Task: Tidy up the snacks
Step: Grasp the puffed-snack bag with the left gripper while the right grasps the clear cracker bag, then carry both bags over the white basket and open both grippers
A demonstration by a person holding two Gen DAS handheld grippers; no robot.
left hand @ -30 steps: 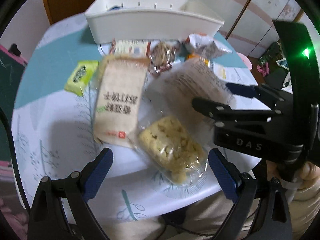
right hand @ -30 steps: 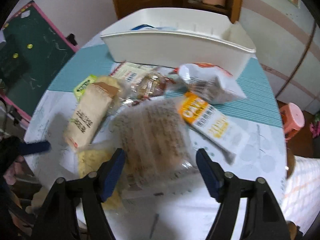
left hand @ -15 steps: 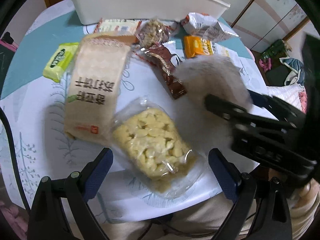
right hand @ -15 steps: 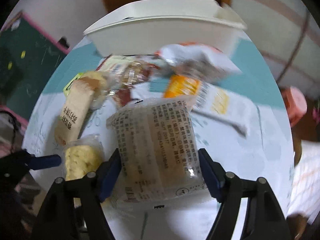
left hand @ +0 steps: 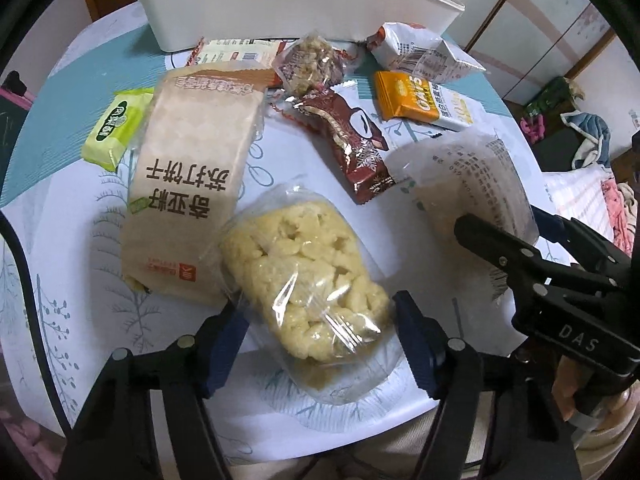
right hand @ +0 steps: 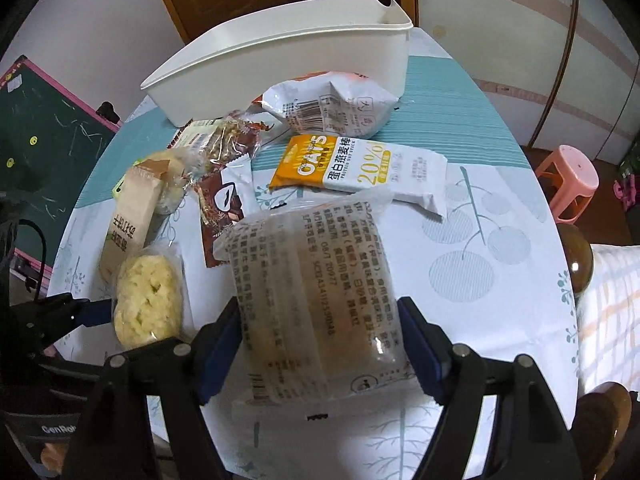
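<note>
Your right tongs (right hand: 320,344) are clamped on a clear-wrapped pale cake (right hand: 316,300) with printed text, lifted above the bench (right hand: 500,240). Your left tongs (left hand: 316,332) have just been closing and now pinch the sides of a clear bag of yellow puffed snack (left hand: 304,280) lying on the bench. Its near end is cut off behind the blue pads. Just beyond lie a beige cracker pack (left hand: 192,200), a brown wrapper (left hand: 352,148), an orange oat bar (right hand: 352,168) and, farthest, a white bin (right hand: 280,64).

A round table (right hand: 500,216) in a leaf-print cloth carries a white bin (right hand: 280,60). Before the bin lie an oat bar (right hand: 360,168), brown packet (left hand: 352,148), cracker pack (left hand: 192,192) and green packet (left hand: 116,128).
</note>
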